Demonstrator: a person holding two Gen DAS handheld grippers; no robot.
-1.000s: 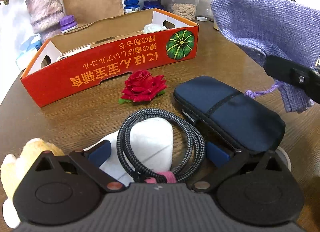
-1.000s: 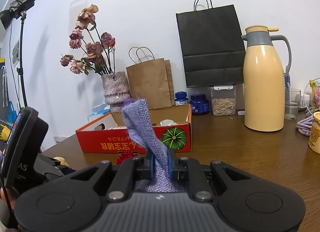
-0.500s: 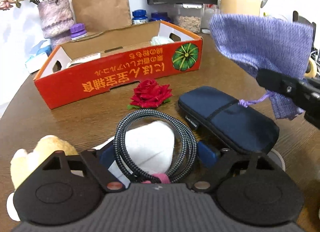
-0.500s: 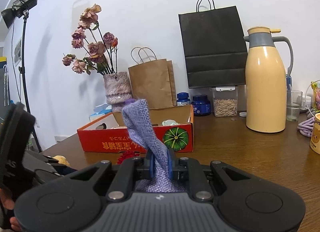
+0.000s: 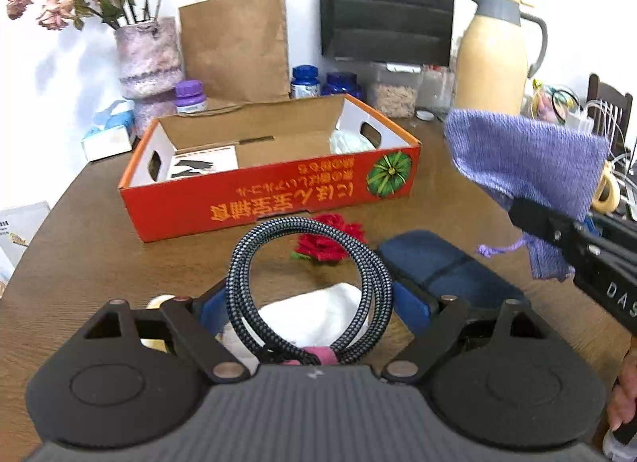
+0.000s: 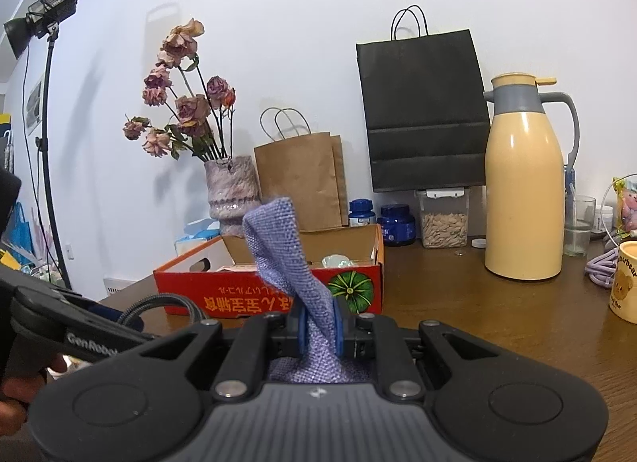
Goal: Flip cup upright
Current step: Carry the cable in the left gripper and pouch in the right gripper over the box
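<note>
A yellow bear mug stands upright on the table at the far right. In the left wrist view only its handle shows behind the purple pouch. My right gripper is shut on that woven pouch and holds it in the air. It appears from the side in the left wrist view. My left gripper grips a coiled braided cable across its width, lifted off the table.
A red cardboard box sits mid-table, with a red rose, a navy case and a white cloth in front. At the back stand a yellow thermos, a glass, jars, paper bags and a vase.
My left gripper has risen and tipped up, carrying the cable coil off the white cloth. The right gripper still holds the pouch in much the same place.
</note>
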